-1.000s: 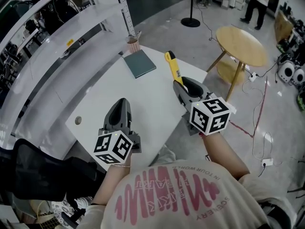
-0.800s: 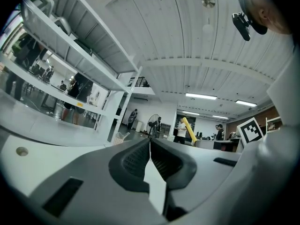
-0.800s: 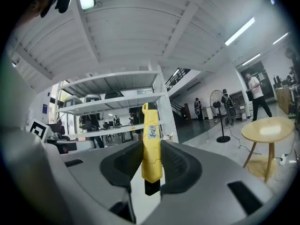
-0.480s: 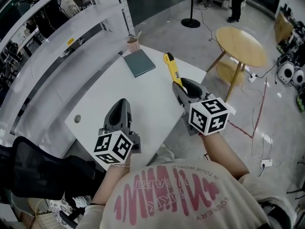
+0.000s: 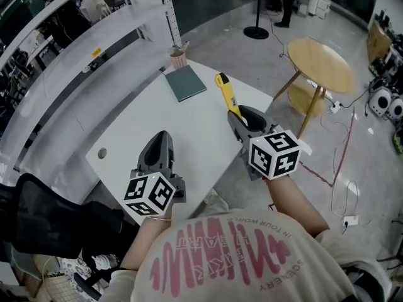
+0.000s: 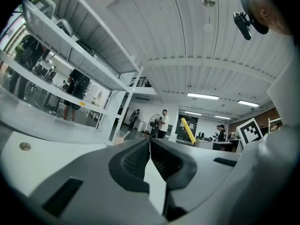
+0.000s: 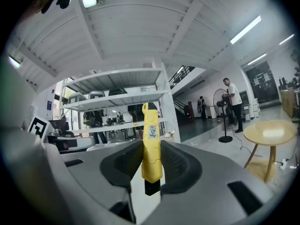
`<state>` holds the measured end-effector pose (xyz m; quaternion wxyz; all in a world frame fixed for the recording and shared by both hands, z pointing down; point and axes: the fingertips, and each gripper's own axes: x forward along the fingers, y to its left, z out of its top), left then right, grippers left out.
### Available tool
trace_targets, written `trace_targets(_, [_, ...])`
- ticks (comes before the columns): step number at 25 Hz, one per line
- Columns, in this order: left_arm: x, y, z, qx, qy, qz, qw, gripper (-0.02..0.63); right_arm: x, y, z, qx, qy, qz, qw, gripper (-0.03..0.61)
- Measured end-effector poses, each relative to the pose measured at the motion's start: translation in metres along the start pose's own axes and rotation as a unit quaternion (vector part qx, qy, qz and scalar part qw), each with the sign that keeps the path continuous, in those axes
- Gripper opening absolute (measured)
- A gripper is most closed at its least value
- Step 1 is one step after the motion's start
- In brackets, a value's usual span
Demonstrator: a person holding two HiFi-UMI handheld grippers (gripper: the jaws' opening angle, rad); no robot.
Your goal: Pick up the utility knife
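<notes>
The right tool [image 5: 243,114] pinches the yellow utility knife [image 5: 225,92] near its rear end; the knife's long axis runs straight ahead of that tool, over the table [image 5: 189,131]. The left tool [image 5: 160,138], pressed together and empty, sits well apart on the right tool's left.

Bright, even indoor light falls from ceiling lamps [image 7: 245,29], which show as blown-out strips at the upper right and upper left of the right gripper view and as smaller glowing bars at centre right of the left gripper view. The white surface [image 5: 157,118] in the head view looks pale and carries only faint, soft shadows. Both gripper views are strongly fisheye, with black corners and shelves [image 6: 70,55] bowed into curves; the yellow utility knife [image 7: 151,144] is crisp, while the nearest foreground along the bottom of those frames turns soft.
</notes>
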<state>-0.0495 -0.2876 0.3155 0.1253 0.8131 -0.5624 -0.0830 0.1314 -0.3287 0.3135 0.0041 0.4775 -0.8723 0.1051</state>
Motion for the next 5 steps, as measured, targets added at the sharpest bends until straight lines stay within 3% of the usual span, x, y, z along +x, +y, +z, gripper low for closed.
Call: trace_targets(5, [-0.0005, -0.006, -0.0031, -0.005, 0.0, 0.003, 1.0, 0.026, -0.0058, -0.004, -0.0008, 0.007, 0.002, 0.003, 1.0, 0.133])
